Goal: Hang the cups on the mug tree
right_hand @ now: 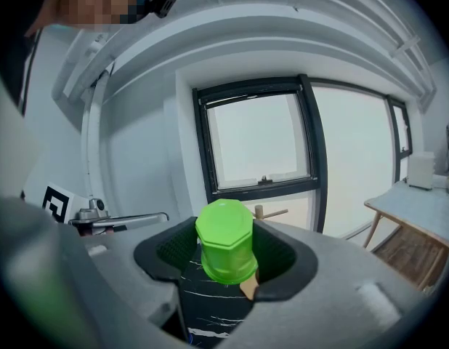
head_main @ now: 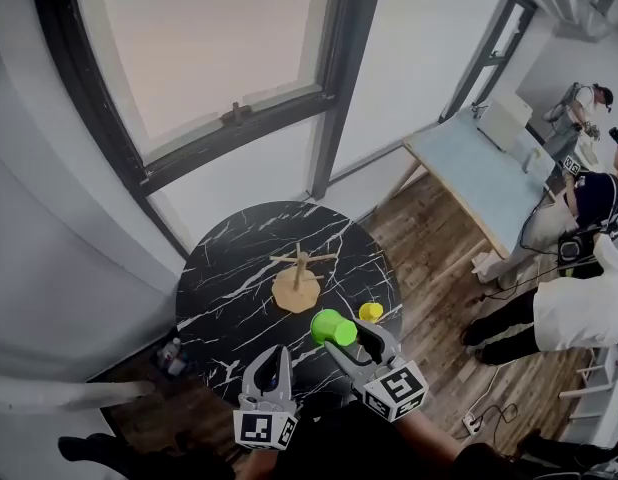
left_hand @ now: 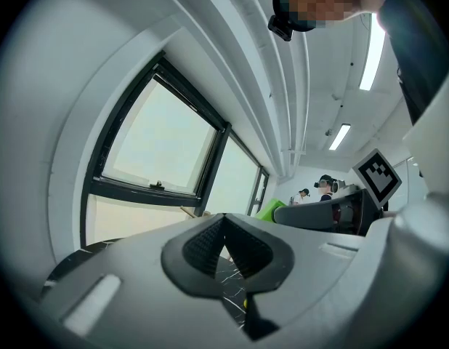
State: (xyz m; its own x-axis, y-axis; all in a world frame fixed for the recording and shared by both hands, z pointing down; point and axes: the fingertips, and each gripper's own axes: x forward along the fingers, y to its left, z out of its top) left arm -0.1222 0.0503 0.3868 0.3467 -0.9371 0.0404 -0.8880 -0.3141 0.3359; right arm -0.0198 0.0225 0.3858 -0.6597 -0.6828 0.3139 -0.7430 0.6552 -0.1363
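A wooden mug tree (head_main: 298, 278) stands near the middle of the round black marble table (head_main: 229, 288), with no cup on its pegs. A small yellow cup (head_main: 370, 312) sits on the table to its right. My right gripper (head_main: 351, 340) is shut on a green cup (head_main: 333, 327), held upside down above the table's near edge. In the right gripper view the green cup (right_hand: 226, 242) sits between the pads (right_hand: 279, 257), with the mug tree (right_hand: 259, 212) behind it. My left gripper (head_main: 269, 356) is shut and holds nothing. In the left gripper view its jaws (left_hand: 226, 247) are pressed together.
A large window runs behind the table. A light blue table (head_main: 484, 178) and several people (head_main: 579, 308) are at the right. A bottle (head_main: 171, 353) stands on the floor left of the table, and cables (head_main: 489, 413) lie on the wooden floor.
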